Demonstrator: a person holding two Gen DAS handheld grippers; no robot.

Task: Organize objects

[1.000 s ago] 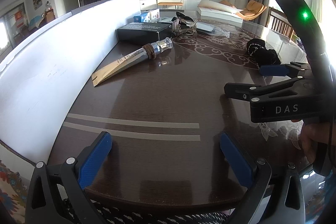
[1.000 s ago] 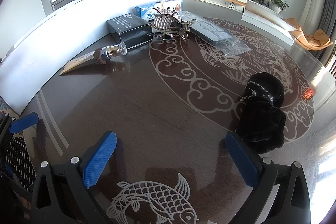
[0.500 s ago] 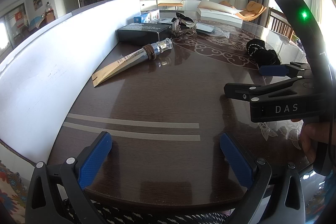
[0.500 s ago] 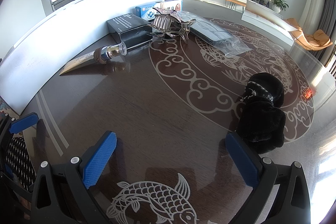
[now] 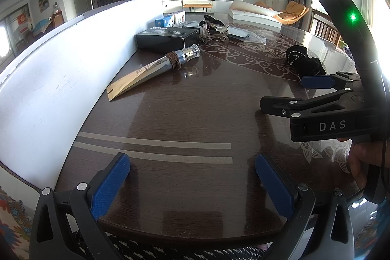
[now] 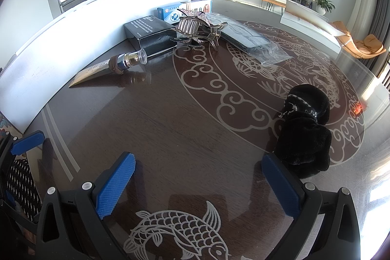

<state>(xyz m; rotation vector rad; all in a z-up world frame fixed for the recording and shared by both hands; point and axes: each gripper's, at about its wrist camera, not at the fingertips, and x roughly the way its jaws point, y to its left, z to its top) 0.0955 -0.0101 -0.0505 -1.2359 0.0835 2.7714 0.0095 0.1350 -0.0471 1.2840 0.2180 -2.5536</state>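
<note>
Tongs [image 5: 192,177] [image 6: 198,183] agape above table [image 6: 170,128]

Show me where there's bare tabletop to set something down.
Bare wood lies between the tube, the black fuzzy cloth and both open grippers, left and right. It's crowded by the white divider: black box, hair clips, plastic bag.

The left tool [image 5: 192,183] hovers wide open over the dark desk [image 5: 195,118], with a tube [image 5: 156,65], black box [image 5: 168,38] and right tool [image 5: 314,91] ahead.
</note>
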